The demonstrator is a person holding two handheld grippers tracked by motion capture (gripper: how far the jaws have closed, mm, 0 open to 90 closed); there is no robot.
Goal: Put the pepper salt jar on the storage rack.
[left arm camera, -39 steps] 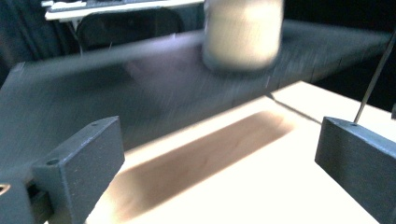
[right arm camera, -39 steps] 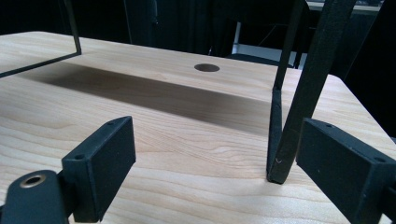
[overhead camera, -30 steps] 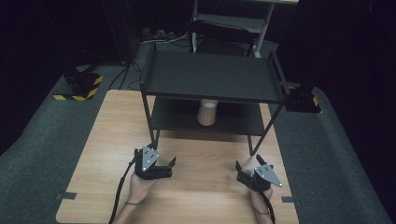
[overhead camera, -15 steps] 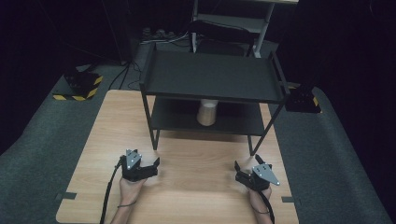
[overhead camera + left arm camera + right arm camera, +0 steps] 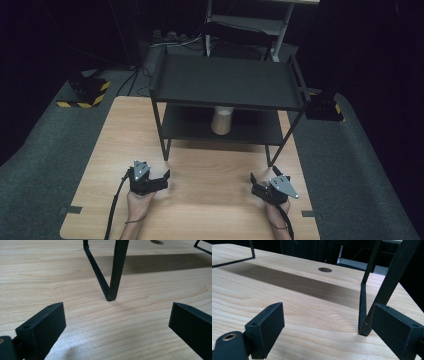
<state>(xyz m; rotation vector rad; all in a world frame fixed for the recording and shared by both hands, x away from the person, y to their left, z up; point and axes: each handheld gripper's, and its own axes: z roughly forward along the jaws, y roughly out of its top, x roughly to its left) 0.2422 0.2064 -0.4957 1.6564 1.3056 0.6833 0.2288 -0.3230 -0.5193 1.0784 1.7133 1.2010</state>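
Observation:
A black two-tier shelf (image 5: 227,82) stands at the back of the wooden table (image 5: 200,210). A beige cup (image 5: 221,121) sits on its lower tier. My left gripper (image 5: 162,181) rests low over the table at the front left, open, with nothing between its fingers; its own view has the gripper (image 5: 115,327) facing the shelf's front left leg (image 5: 117,270). At the front right my right gripper (image 5: 255,186) is open and holds nothing. In its own view the gripper (image 5: 324,327) has the front right leg (image 5: 392,277) just beyond its right finger (image 5: 397,330).
A round hole (image 5: 324,269) is cut in the tabletop behind the shelf. Grey padded floor (image 5: 55,150) surrounds the table. A yellow-and-black striped block (image 5: 85,92) sits at the far left, a dark box (image 5: 322,106) at the far right, and a grey stand (image 5: 245,20) behind.
My left gripper has shifted left, away from the shelf's front left leg, and then settled. The right gripper has hardly moved.

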